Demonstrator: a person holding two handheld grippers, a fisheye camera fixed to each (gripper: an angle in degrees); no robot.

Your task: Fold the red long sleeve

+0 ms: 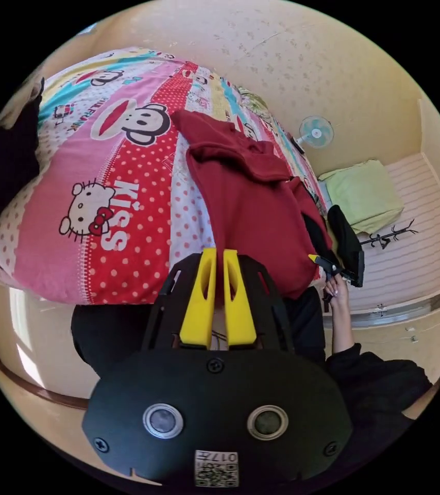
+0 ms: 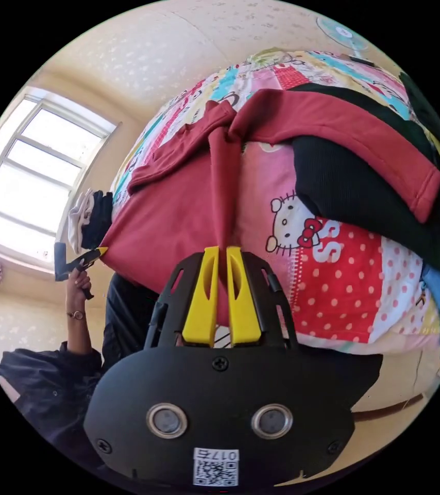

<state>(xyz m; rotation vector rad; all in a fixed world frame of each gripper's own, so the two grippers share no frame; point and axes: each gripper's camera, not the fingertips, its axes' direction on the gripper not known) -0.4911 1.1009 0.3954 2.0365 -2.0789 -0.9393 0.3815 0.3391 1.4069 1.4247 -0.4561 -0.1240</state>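
cartoon bedspread (image 1: pixel 127 206) under red long sleeve (image 1: pixel 251 206) (both claws pinching hem).

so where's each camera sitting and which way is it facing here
Left gripper view: rides on the left gripper, looking along its yellow jaws, closed on the red long sleeve's hem, across the patterned bedspread; the right gripper and the person's hand show too.
Right gripper view: rides on the right gripper, clamped on a fold of the same garment, facing the bed and window; the left gripper shows.
Shared: red long sleeve, bedspread, both grippers, wall fan.
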